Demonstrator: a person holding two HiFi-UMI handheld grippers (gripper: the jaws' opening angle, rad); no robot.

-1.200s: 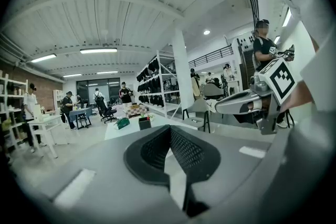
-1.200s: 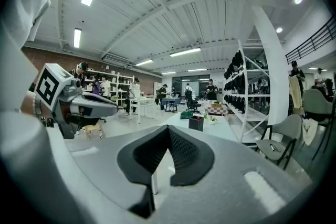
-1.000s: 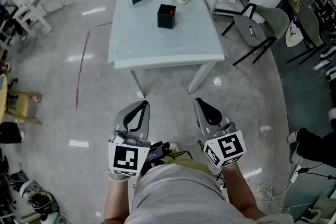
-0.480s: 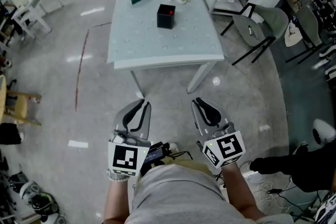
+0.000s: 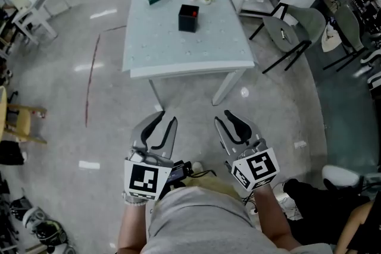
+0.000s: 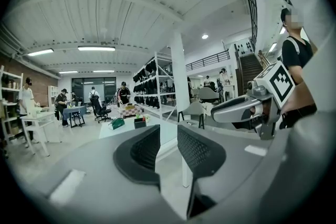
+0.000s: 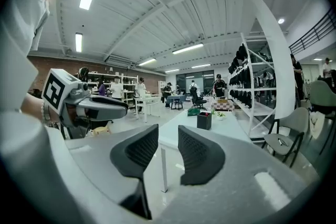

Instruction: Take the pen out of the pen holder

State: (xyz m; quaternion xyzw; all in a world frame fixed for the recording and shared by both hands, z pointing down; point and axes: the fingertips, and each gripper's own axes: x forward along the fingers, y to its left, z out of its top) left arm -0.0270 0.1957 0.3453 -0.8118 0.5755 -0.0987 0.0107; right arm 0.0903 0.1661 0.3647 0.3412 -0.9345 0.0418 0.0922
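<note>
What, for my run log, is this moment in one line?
left gripper: jaws just opened, empty | right gripper: jaws just opened, empty | pen holder: on table, untouched

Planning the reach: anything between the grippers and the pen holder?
Nothing visible: only floor and tabletop separate the left gripper and right gripper from the pen holder. Their jaws have just been opening, empty.

Glossy floor (image 5: 59, 98), smooth pale table (image 5: 178, 47), matt dark textured fingers (image 7: 197, 152).
</note>
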